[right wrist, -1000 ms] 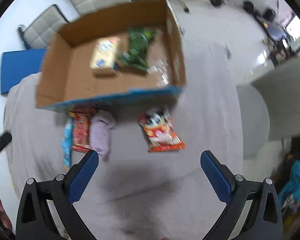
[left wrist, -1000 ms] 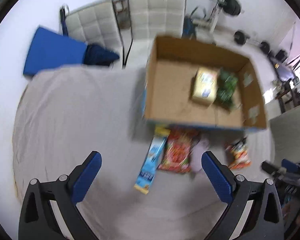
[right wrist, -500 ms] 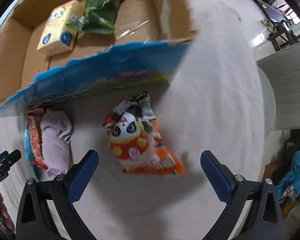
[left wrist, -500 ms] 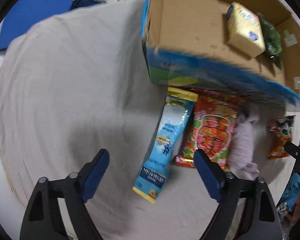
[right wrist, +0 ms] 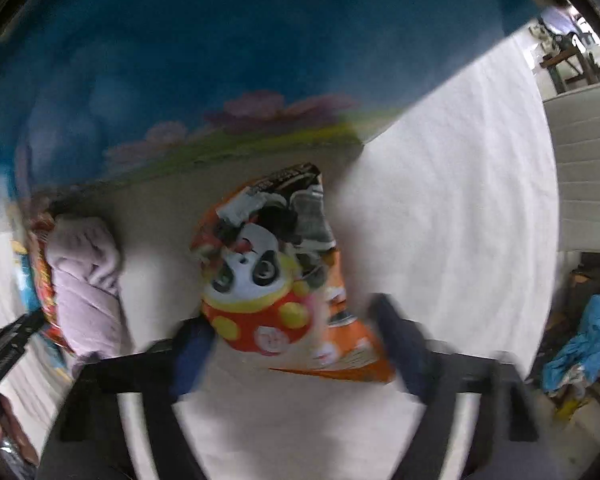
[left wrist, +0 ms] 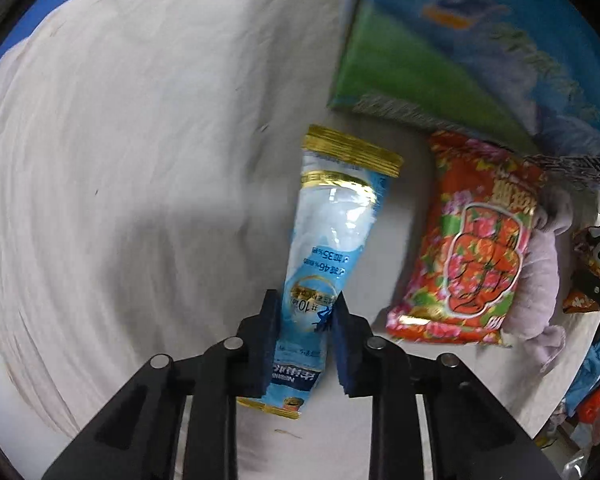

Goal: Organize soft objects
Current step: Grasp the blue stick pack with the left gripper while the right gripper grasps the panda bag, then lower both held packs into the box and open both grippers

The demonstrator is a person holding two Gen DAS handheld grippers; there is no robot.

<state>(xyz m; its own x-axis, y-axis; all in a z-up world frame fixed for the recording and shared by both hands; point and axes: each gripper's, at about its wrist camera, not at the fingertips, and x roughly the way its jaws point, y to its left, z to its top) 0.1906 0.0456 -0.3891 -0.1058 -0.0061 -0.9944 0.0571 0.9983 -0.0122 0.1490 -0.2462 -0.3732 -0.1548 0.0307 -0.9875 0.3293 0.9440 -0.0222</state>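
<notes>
My left gripper (left wrist: 305, 312) is shut on the near end of a long light-blue packet with gold ends (left wrist: 332, 240), which lies on the grey cloth. To its right lie a red floral snack bag (left wrist: 472, 252) and a rolled lilac cloth (left wrist: 540, 276). In the right wrist view an orange panda snack bag (right wrist: 280, 276) lies just in front of the box wall. My right gripper (right wrist: 296, 340) straddles the bag's near end with its blurred jaws partly closed around it. The lilac cloth (right wrist: 86, 276) lies to the bag's left.
The cardboard box's blue and green printed outer wall (left wrist: 440, 52) stands just behind the packets and fills the top of the right wrist view (right wrist: 220, 60). Grey cloth (left wrist: 120, 140) covers the table. A pale chair (right wrist: 584, 160) and clutter sit beyond the table's right edge.
Both grippers have dropped low towards the table. The left jaws have closed onto the blue packet. The right jaws have narrowed around the panda bag.
</notes>
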